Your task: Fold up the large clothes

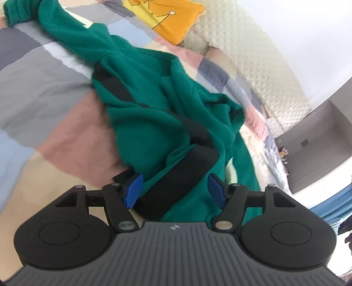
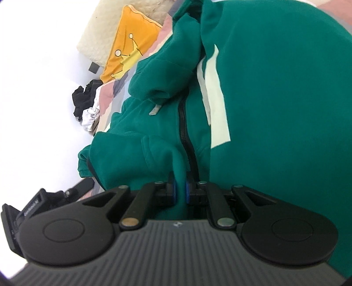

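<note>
A large green zip-up hoodie (image 1: 151,105) with black trim lies crumpled on a patchwork bed cover (image 1: 48,92). My left gripper (image 1: 175,190) is open, its blue pads on either side of a black band (image 1: 176,184) of the hoodie, not closed on it. In the right wrist view the hoodie (image 2: 275,88) fills the frame, with its black zipper (image 2: 187,132) and pale stripes (image 2: 216,99) showing. My right gripper (image 2: 180,191) is shut on a fold of green fabric beside the zipper.
A yellow-orange cushion (image 1: 173,15) and a cream textured pillow (image 1: 242,50) lie at the head of the bed. In the right wrist view the cushion (image 2: 129,48) shows, and black and white clothes (image 2: 87,103) lie past the bed's edge.
</note>
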The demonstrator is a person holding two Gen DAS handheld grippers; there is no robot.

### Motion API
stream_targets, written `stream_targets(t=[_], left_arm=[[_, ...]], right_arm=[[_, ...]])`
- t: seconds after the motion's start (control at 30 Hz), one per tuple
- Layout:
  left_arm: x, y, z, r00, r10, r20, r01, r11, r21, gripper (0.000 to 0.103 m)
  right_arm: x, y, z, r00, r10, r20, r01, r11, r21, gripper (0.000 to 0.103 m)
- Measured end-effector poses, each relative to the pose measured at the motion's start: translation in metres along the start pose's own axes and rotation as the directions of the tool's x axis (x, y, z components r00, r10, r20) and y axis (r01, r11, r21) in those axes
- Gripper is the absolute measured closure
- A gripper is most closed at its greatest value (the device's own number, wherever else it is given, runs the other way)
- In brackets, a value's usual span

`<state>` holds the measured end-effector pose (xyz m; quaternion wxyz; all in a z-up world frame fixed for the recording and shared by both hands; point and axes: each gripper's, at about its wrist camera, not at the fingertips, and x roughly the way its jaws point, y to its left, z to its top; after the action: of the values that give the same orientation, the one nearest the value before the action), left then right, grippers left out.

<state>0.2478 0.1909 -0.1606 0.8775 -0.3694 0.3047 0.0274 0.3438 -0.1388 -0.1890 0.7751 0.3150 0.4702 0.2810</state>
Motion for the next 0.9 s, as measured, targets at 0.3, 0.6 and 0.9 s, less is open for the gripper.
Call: stream_targets(t=[0.3, 0.6, 0.9], left_arm=[[0.036, -0.009, -0.002, 0.998, 0.011, -0.064, -0.004, 0.994, 0.107, 0.035], [0.019, 0.002, -0.018, 0.994, 0.059, -0.091, -0.054, 0.997, 0.061, 0.068], [-0.06, 0.018, 0.0, 0.997, 0.014, -0.079, -0.032, 0.974, -0.224, 0.084]], right_arm=[[0.004, -0.003, 0.004, 1.0, -0.02, -0.001, 0.02, 1.0, 0.017, 0.091], [0.004, 0.01, 0.0, 1.0, -0.012, -0.005, 0.012, 0.999, -0.034, 0.09], [-0.011, 0.037, -0.012, 0.982, 0.172, -0.076, -0.177, 0.982, -0.065, 0.077]])
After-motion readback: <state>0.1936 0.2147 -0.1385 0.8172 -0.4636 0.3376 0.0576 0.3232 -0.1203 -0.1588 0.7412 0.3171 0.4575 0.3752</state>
